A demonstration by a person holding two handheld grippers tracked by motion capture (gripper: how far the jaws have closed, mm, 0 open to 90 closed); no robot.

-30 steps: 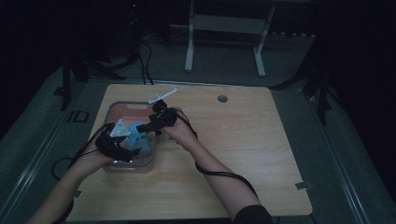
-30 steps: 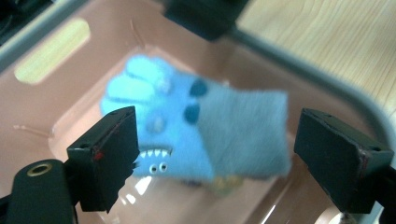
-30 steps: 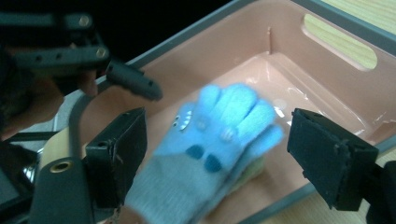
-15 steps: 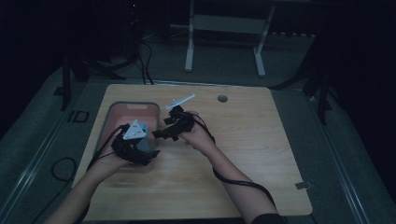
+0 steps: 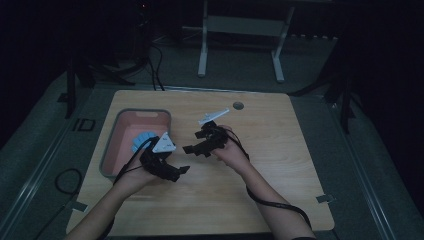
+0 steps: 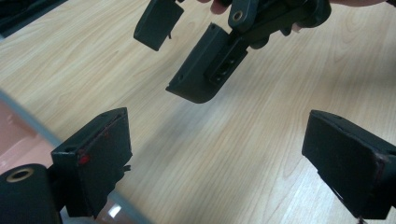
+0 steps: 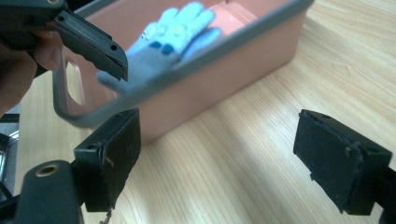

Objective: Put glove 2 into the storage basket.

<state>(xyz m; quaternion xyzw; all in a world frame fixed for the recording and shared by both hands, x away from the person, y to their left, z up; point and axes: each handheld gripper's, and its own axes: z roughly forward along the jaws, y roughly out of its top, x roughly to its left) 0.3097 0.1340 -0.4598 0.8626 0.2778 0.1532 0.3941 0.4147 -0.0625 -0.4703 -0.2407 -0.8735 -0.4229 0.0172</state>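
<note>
A pink bin with a grey rim (image 5: 111,145) stands on the left part of the wooden table. A light blue glove (image 5: 142,142) lies inside it, also seen as the glove (image 7: 173,36) over the bin's near wall (image 7: 224,88). My left gripper (image 5: 178,173) is just right of the bin's front corner, open, with bare wood between its jaws in the left gripper view (image 6: 219,163). My right gripper (image 5: 196,150) is a little farther back and to the right, open and empty (image 7: 219,158), pointing at the bin. The two grippers face each other, close but apart.
A round cable hole (image 5: 238,105) sits near the table's far edge. The bin's rim corner (image 6: 32,130) is beside my left jaw. Behind the table stand a white desk frame (image 5: 240,30) and cables on the dark floor (image 5: 155,60). Bare wood stretches to the right (image 5: 290,165).
Both grippers have moved from over the bin to the table on its right. The blue glove now lies in the bin, and the jaws hold nothing.
</note>
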